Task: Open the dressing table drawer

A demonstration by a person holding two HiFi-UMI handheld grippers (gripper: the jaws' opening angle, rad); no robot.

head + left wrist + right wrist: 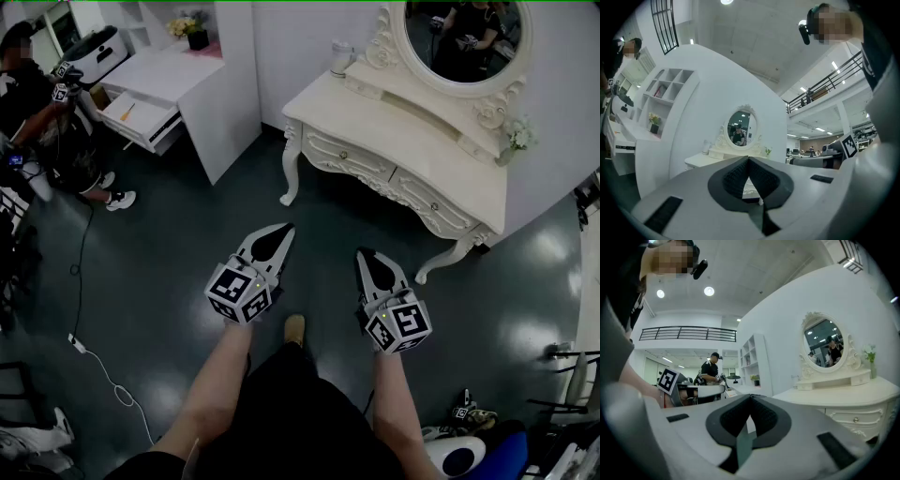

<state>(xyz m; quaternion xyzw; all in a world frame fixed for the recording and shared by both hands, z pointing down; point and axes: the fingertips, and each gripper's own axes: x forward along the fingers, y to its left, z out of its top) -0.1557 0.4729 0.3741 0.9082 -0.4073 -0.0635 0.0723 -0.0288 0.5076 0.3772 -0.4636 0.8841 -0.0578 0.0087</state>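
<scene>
Ahead of you, against the white wall (pixel 309 37), the dressing table (pixel 412 141) stands with both of its drawers (pixel 342 155) shut. You hold the left gripper (pixel 279 232) and the right gripper (pixel 366 256) level over the dark floor (pixel 187 281), well short of the table. Each gripper's jaws are closed tip to tip on nothing.
</scene>
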